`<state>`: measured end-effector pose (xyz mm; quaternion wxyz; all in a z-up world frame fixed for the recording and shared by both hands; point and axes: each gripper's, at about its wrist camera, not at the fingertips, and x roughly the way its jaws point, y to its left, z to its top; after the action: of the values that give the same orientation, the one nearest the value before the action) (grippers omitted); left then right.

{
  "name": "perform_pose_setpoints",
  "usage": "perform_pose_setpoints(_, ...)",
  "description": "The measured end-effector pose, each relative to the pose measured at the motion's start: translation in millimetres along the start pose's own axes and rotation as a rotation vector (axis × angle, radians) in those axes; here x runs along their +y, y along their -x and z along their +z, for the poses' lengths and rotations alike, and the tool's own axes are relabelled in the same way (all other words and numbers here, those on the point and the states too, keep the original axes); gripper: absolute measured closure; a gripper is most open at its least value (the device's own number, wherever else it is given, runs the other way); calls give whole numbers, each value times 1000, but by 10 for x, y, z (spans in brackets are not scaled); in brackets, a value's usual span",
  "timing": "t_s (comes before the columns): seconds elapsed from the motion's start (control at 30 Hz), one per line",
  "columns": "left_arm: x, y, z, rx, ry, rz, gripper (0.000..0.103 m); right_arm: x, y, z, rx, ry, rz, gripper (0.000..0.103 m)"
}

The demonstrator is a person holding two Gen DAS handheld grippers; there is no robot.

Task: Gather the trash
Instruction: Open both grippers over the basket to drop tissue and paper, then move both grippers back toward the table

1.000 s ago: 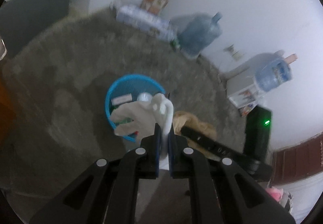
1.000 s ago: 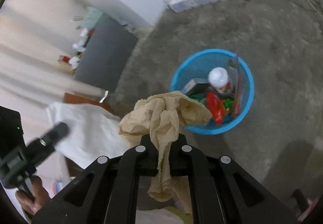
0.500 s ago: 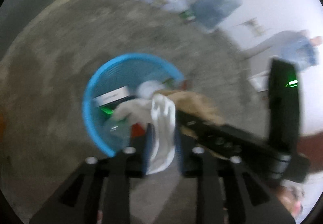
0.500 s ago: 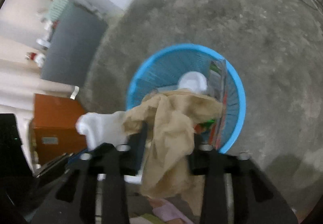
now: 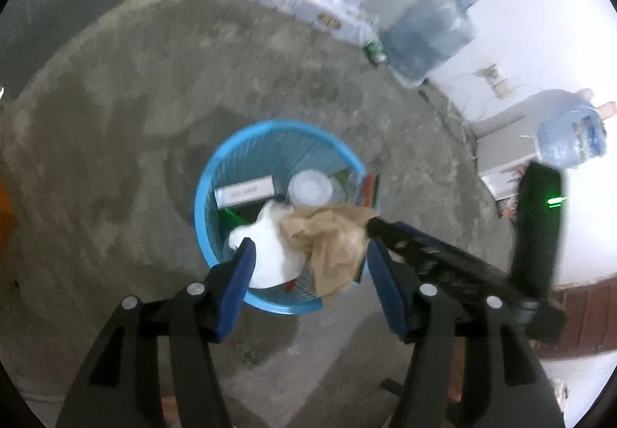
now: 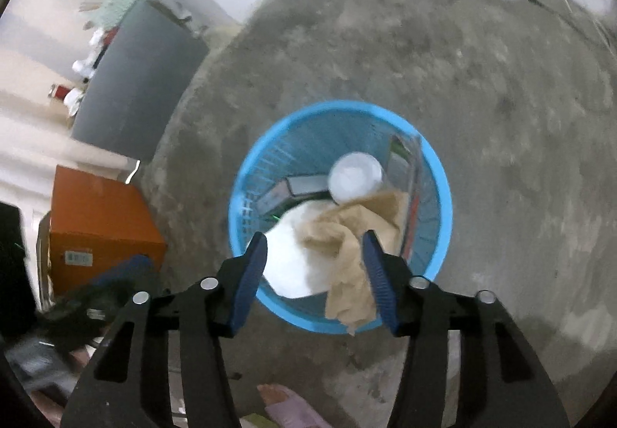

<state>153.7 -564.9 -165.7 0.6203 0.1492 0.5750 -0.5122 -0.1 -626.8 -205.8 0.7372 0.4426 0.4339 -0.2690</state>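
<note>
Now I judge the drop step is in hand: both left tongs point(image 5: 308, 266) and right tongs point(image 6: 314, 266) gape apart over the blue basket point(image 6: 443, 192), white wad point(image 5: 272, 254) and brown paper point(image 6: 347, 235) at its rim, so next I'd pull clear.

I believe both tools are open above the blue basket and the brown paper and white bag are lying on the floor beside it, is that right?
Not quite: the brown paper and white bag are in the blue basket, the paper draped over its rim, as the right wrist view shows. Both tools, left and right, are open above it.
</note>
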Motion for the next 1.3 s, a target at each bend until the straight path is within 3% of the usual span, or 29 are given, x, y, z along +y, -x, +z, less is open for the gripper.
perform_pose_setpoints(0.1, -43, 585, 55, -77, -56, -28, 44, 147, 77, -12, -22, 29, 10, 65)
perform_pose_setpoints(0.17, -40, 1014, 39, -128, -88, -19, 39, 258, 170, -63, -42, 46, 31, 65)
perform_pose_setpoints(0.3, 26, 1973, -231, -263, -150, 86, 28, 494, 473, -210, -98, 86, 109, 62)
perform_pose_setpoints(0.47, 175, 2798, -909, -354, -157, 223, 21, 803, 994, -475, -174, 108, 206, 51)
perform_pose_setpoints(0.6, 346, 3171, -1435, -391, -107, 231, 20, 1099, 1350, -624, -210, 157, 254, 38)
perform_pose_setpoints(0.83, 744, 4027, -2418, -555, -55, 346, 12, 1780, 1911, -867, -249, 304, 404, 30)
perform_pose_setpoints(0.97, 1193, 4495, -2968, -619, 43, 504, 8, 2260, 2021, -1043, -193, 388, 514, 29)
perform_pose_setpoints(1.07, 1763, 4887, -3377, -644, 220, 599, 6, 2664, 1959, -1172, -128, 448, 571, 28)
perform_pose_setpoints(1.2, 2370, 5177, -3718, -659, 394, 605, 6, 3275, 1675, -1357, 40, 502, 637, 28)
perform_pose_setpoints(1.3, 2745, 5220, -3801, -642, 461, 565, 6, 3828, 1246, -1568, 253, 483, 700, 28)
